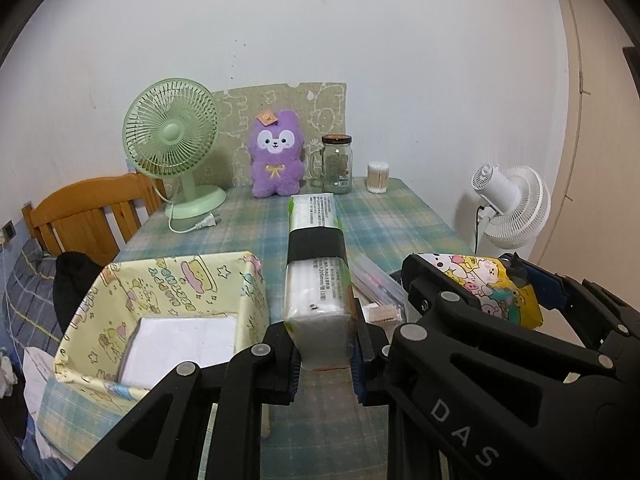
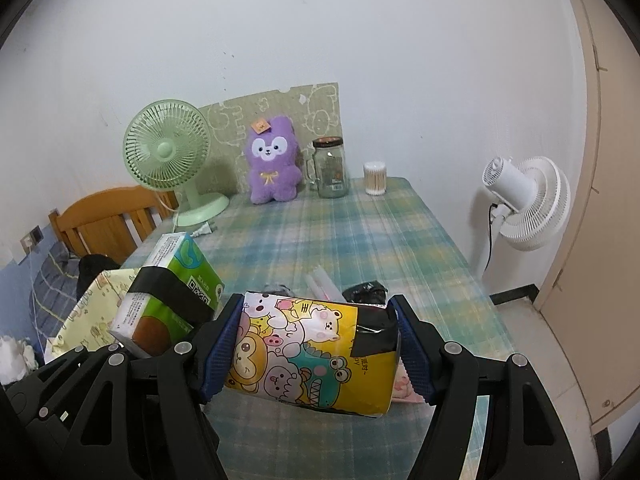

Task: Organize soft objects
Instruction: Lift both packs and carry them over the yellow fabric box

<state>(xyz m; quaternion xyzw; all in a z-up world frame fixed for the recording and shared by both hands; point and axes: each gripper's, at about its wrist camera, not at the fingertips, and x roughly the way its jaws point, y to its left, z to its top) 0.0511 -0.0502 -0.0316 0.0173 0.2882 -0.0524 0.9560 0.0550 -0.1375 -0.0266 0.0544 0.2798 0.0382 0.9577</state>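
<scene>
My left gripper (image 1: 325, 360) is shut on the near end of a long green-and-white tissue pack (image 1: 316, 280) with a black tape band, held above the table; the same tissue pack (image 2: 172, 292) shows at the left of the right wrist view. My right gripper (image 2: 318, 348) is shut across a yellow cartoon-printed tissue pack (image 2: 304, 344), its blue pads pressing both ends. Left of the left gripper stands a pale yellow patterned box (image 1: 168, 280) with white packs inside. A purple plush toy (image 1: 276, 156) sits upright at the table's far edge.
On the plaid tablecloth (image 2: 360, 232) stand a green desk fan (image 1: 176, 148), a glass jar (image 1: 337, 164) and a cotton swab tub (image 1: 378, 177). A clear bag of pens (image 1: 376, 284) lies between the grippers. A wooden chair (image 1: 92, 212) is left, a white fan (image 2: 524, 204) right.
</scene>
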